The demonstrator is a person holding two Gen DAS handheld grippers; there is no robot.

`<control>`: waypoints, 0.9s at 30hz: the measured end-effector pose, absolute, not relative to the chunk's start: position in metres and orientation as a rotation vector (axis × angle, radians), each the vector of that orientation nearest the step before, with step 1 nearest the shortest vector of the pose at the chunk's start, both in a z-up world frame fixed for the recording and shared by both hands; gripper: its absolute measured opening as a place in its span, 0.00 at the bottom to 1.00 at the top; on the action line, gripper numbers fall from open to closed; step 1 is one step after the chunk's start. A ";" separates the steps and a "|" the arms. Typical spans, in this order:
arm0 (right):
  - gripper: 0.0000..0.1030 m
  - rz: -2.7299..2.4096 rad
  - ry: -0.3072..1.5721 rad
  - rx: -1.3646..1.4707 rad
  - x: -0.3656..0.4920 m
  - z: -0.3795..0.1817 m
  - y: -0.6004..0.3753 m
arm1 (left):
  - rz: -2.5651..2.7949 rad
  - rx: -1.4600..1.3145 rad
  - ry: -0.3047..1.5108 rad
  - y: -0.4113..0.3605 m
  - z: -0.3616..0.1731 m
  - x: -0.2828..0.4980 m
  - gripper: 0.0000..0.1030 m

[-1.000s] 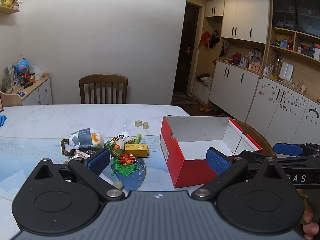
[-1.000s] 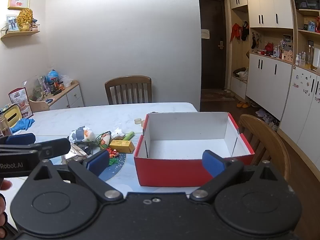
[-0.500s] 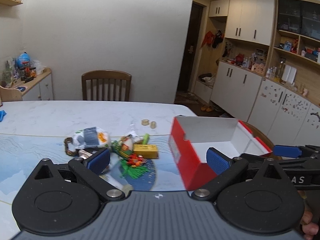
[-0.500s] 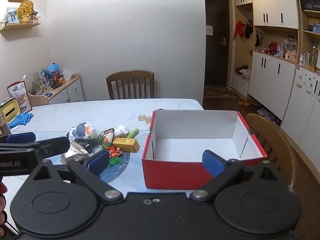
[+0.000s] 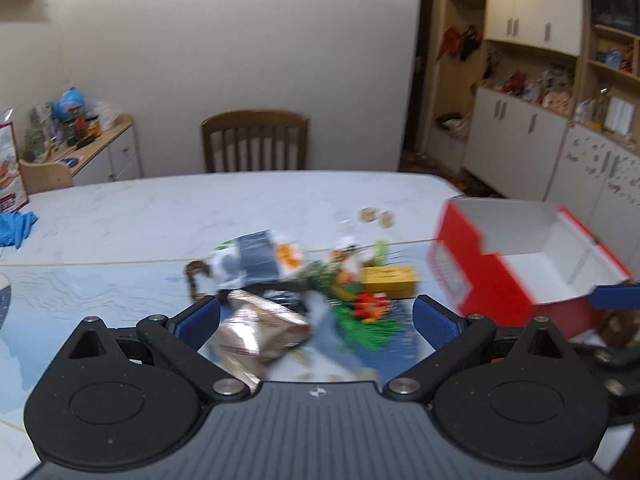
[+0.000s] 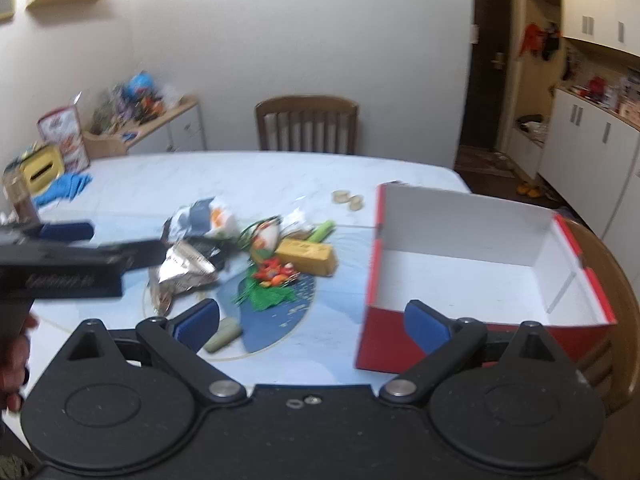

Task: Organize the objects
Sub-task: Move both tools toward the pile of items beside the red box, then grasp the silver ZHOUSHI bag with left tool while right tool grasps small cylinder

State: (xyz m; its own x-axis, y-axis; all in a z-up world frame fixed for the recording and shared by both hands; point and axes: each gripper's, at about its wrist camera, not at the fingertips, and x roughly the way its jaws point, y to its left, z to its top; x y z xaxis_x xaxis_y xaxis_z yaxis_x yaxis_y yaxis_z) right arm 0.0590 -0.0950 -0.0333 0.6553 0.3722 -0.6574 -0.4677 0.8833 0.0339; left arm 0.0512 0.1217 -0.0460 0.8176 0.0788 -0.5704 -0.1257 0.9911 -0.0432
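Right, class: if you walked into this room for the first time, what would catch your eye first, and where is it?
Most likely the red shoebox, open and empty with a white inside, standing at the right end of the table. Next, the jumble to its left: a yellow box, a crumpled silver packet and a green and orange ornament. Both pairs of blue-padded fingers are open, holding nothing.

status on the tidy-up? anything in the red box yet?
Nothing done yet: the red box shows only its bare white floor. In hand: nothing; both the left gripper and right gripper are open and empty. Left: the whole pile on the table, including the foil packet, yellow box, green stick and two small round pieces.
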 end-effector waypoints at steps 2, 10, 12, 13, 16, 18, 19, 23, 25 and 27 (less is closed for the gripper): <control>0.95 0.489 0.715 -0.167 0.063 -0.039 -0.082 | 0.114 -0.075 0.630 0.137 -0.055 0.064 1.00; 0.92 0.522 0.775 -0.241 0.082 -0.073 -0.035 | 0.092 -0.017 0.701 0.174 -0.098 0.106 1.00; 0.90 0.534 0.789 -0.242 0.087 -0.081 -0.024 | 0.081 -0.005 0.715 0.178 -0.108 0.115 1.00; 0.90 0.540 0.797 -0.245 0.089 -0.085 -0.019 | 0.079 0.001 0.720 0.180 -0.112 0.119 1.00; 0.87 0.550 0.818 -0.263 0.096 -0.098 -0.003 | 0.059 0.020 0.738 0.184 -0.123 0.129 1.00; 0.85 0.551 0.828 -0.280 0.099 -0.105 0.007 | 0.038 0.038 0.747 0.185 -0.129 0.134 1.00; 0.84 0.546 0.830 -0.296 0.101 -0.109 0.013 | 0.028 0.044 0.754 0.186 -0.132 0.136 1.00; 0.80 0.542 0.872 -0.290 0.110 -0.122 0.028 | -0.010 0.055 0.769 0.186 -0.141 0.140 0.99; 0.78 0.536 0.895 -0.287 0.114 -0.127 0.033 | -0.023 0.063 0.772 0.186 -0.144 0.140 0.99; 0.74 0.526 0.929 -0.272 0.118 -0.132 0.036 | -0.039 0.060 0.774 0.186 -0.146 0.140 0.96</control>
State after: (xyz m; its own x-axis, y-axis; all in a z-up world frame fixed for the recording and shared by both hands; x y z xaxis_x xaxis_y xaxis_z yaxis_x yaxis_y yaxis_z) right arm 0.1184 0.0360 -0.1319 0.4854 0.3113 -0.8170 -0.5398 0.8418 0.0000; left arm 0.1397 0.1861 -0.1462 0.7147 -0.0129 -0.6993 0.0569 0.9976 0.0398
